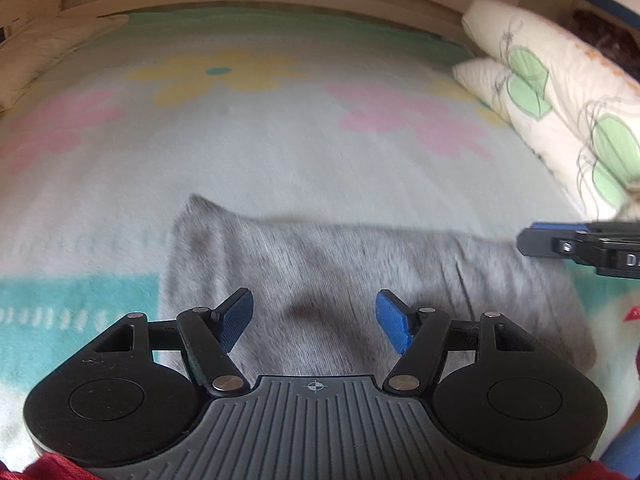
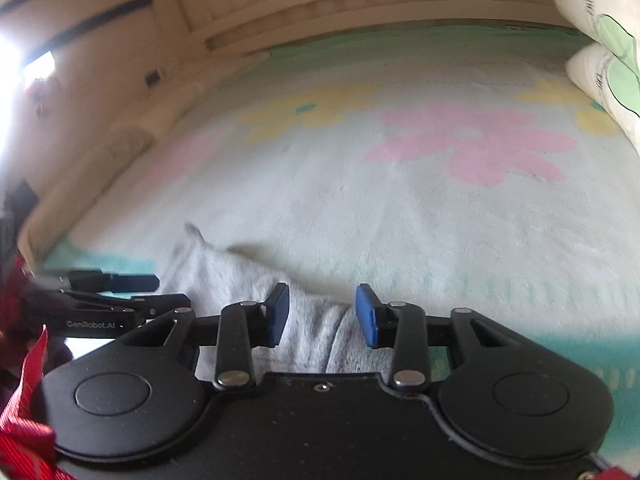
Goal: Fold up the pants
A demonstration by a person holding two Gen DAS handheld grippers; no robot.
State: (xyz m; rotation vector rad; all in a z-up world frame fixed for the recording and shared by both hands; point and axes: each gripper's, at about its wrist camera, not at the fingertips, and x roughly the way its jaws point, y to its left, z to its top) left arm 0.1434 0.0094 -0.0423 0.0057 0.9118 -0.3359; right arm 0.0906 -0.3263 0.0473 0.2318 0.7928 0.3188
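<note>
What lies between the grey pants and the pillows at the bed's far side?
Only bare flowered blanket between the grey pants and the pillows; the left wrist view shows it.

The pants [image 1: 360,280] were soft grey knit cloth, matt and slightly fuzzy. The blanket [image 1: 280,152] beneath was plush fleece — flower-printed, no sheen. Both grippers were matt black plastic with bright metal rivets; the fingers [image 2: 366,316] carried blue ribbed pads. The pillows [image 1: 560,92] looked like smooth printed cotton.
</note>
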